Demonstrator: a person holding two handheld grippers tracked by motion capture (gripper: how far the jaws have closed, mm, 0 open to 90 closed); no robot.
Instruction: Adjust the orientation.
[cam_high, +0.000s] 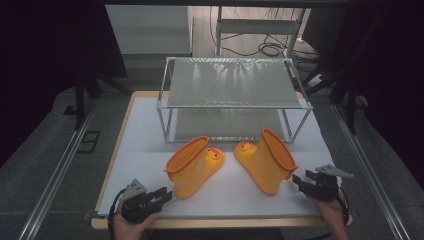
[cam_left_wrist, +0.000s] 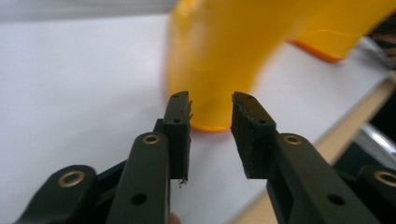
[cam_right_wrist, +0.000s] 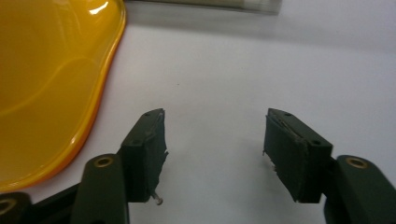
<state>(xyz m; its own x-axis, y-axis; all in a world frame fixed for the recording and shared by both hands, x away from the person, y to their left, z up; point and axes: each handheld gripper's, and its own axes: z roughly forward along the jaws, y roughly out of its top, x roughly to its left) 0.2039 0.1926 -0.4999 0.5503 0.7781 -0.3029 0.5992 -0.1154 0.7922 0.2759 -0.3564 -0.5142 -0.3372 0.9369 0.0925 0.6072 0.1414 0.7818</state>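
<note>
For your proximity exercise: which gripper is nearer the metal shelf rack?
Right. The right gripper sits below the metal shelf rack's right front leg; the left gripper sits farther toward the table's near edge.

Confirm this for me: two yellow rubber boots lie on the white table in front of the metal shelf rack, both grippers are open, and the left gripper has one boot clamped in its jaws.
One part is wrong. The left gripper clamps nothing: in the left gripper view its jaws stand apart with a gap to the left boot beyond them. The rest holds: both boots, the right boot too, lie on the white table before the metal shelf rack, and the right gripper is open.
</note>
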